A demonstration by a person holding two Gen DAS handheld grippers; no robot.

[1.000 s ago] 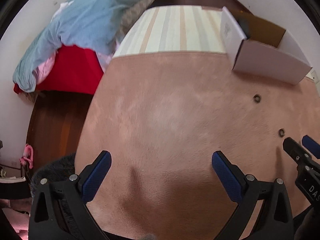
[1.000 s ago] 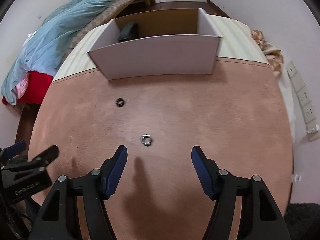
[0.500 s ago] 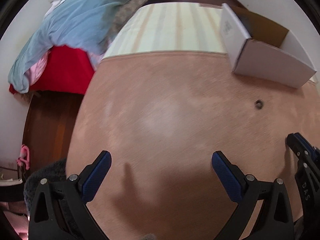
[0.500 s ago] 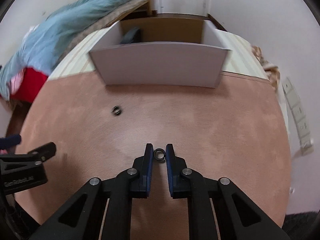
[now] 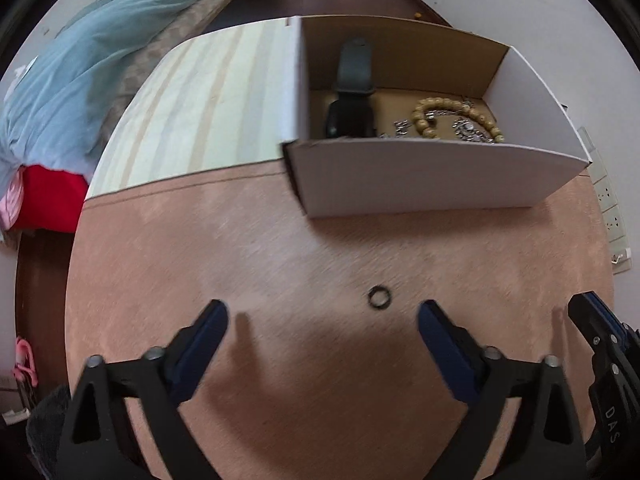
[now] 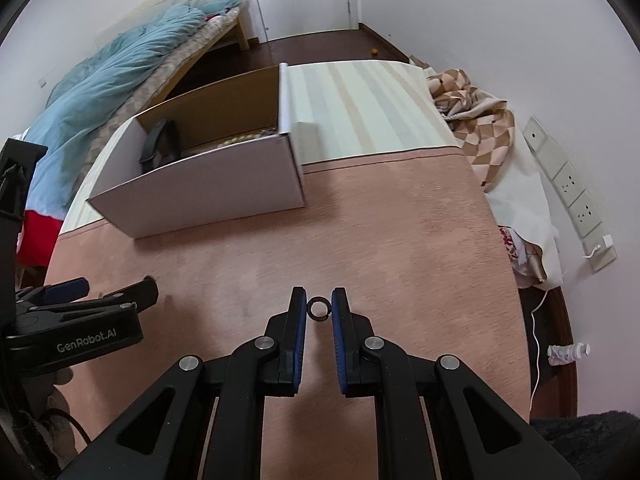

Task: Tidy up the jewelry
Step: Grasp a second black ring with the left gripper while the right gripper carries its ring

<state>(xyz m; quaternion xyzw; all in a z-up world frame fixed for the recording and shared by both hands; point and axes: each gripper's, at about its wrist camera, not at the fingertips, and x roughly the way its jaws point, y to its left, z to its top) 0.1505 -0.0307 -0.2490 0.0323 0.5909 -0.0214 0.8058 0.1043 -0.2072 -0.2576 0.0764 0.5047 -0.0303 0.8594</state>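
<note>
Box [image 6: 208, 196] contents mostly wall-hidden

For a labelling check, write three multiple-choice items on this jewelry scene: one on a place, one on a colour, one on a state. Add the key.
1. Where does the loose ring lie?
A. On the blue quilt
B. On the pink cloth, short of the cardboard box
C. On the striped cloth

2. What colour is the bead bracelet in the box?
A. Tan
B. Red
C. Blue

3. In what state is the right hand-held gripper?
A. Wide open over nothing
B. Shut on a small ring
C. Shut on a watch

Key:
1 B: the ring sits on bare pink cloth, apart from the box front.
2 A: the beads look pale tan.
3 B: its jaws, which have just been closing, pinch the held ring between the pads.
</note>
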